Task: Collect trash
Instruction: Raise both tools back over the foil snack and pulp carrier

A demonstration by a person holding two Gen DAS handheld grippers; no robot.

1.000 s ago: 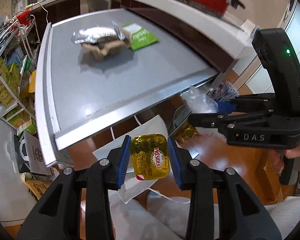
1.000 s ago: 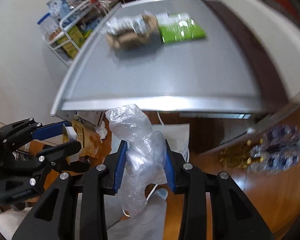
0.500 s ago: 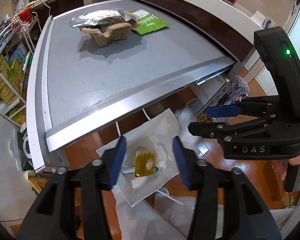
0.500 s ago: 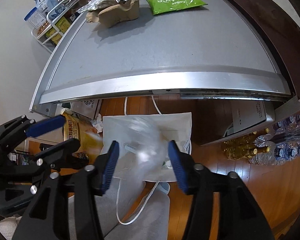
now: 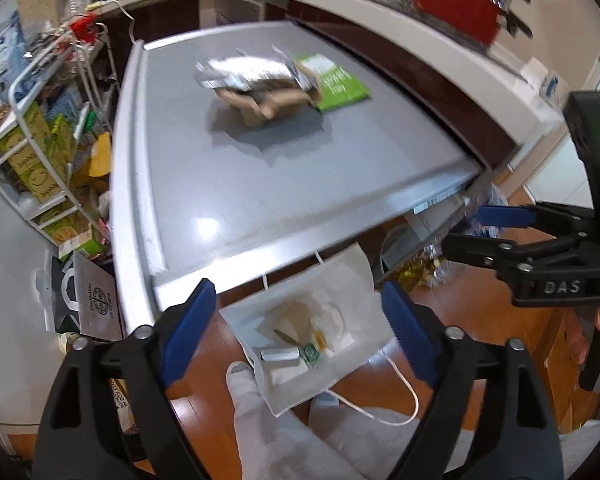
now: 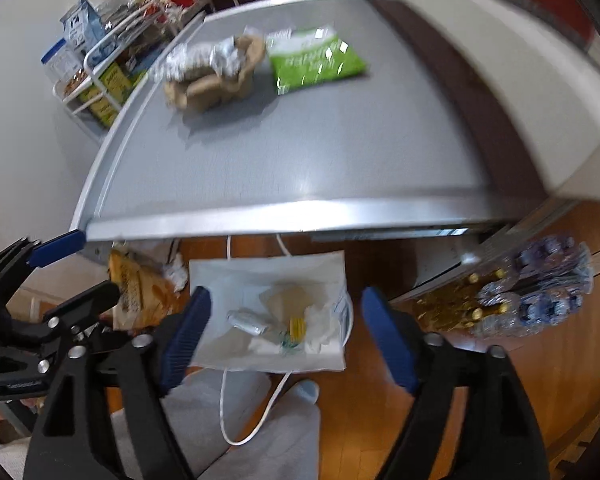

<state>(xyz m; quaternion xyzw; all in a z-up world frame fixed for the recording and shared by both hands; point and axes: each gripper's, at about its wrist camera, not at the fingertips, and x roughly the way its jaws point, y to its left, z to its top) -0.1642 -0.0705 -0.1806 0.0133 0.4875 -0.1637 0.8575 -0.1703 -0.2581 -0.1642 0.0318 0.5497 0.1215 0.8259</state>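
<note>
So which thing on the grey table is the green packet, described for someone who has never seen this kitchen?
Start at the grey table with the metal rim, standing over the white paper bag on the floor. At its far end lie two things: a crumpled brown cardboard tray with foil, and right beside it the green packet. The packet is the flat, glossy, bright green one with white lettering.

bag [image 5: 352,276]: on floor, before table [image 5: 260,184] | carton [image 5: 260,104], packet [image 5: 340,84]: on table
</note>
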